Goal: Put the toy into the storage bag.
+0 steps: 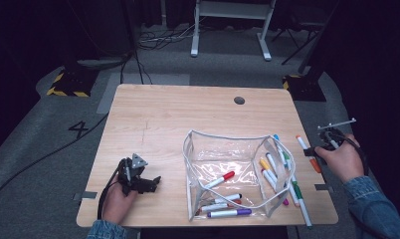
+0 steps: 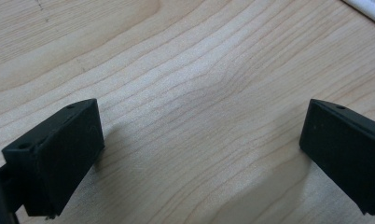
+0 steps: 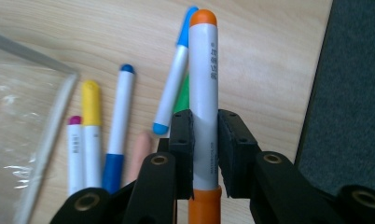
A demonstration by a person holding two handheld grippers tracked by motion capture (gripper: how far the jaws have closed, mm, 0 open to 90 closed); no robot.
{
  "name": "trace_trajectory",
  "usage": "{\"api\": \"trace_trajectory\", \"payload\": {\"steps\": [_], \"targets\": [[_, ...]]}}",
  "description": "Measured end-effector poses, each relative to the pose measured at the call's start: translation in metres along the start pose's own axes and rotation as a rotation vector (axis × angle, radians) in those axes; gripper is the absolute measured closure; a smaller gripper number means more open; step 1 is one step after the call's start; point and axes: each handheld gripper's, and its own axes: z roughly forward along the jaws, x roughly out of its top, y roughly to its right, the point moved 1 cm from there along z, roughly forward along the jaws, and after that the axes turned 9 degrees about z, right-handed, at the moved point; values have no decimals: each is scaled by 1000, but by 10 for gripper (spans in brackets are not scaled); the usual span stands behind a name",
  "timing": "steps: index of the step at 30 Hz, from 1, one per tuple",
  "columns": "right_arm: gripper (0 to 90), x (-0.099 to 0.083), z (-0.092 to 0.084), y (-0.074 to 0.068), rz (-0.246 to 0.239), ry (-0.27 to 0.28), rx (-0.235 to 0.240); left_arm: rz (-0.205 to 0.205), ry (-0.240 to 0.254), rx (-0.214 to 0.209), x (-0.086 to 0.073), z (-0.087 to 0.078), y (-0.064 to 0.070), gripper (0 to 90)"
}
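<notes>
Roughly midway, judging by the layout: several markers lie inside the clear pouch [image 1: 228,169], including a red-capped marker [image 1: 220,179] and a purple-capped marker [image 1: 229,213], while others sit loose on the desk [image 1: 153,114] just right of it. Right gripper [image 3: 204,135] pinches the orange-capped marker [image 3: 204,93] by its barrel, near the desk's right edge. Left gripper [image 2: 202,154] is spread wide, empty, low over bare wood left of the pouch.

The orange marker [image 3: 204,102] is running off the bottom edge between the right gripper [image 3: 204,140] jaws, its lower end unseen. A peach-coloured marker [image 3: 140,154] left of those jaws is hiding behind them, its colour blurring.
</notes>
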Motion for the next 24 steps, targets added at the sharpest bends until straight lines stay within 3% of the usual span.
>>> {"api": "trace_trajectory", "payload": {"steps": [7, 13, 24], "targets": [[771, 17, -44, -29, -111, 72, 53, 0, 0, 0, 0, 0, 0, 0], [771, 31, -79, -63, -212, 132, 111, 0, 0, 0, 0, 0, 0, 0], [771, 40, -106, -130, -428, 150, 203, 0, 0, 0, 0, 0, 0, 0]]}}
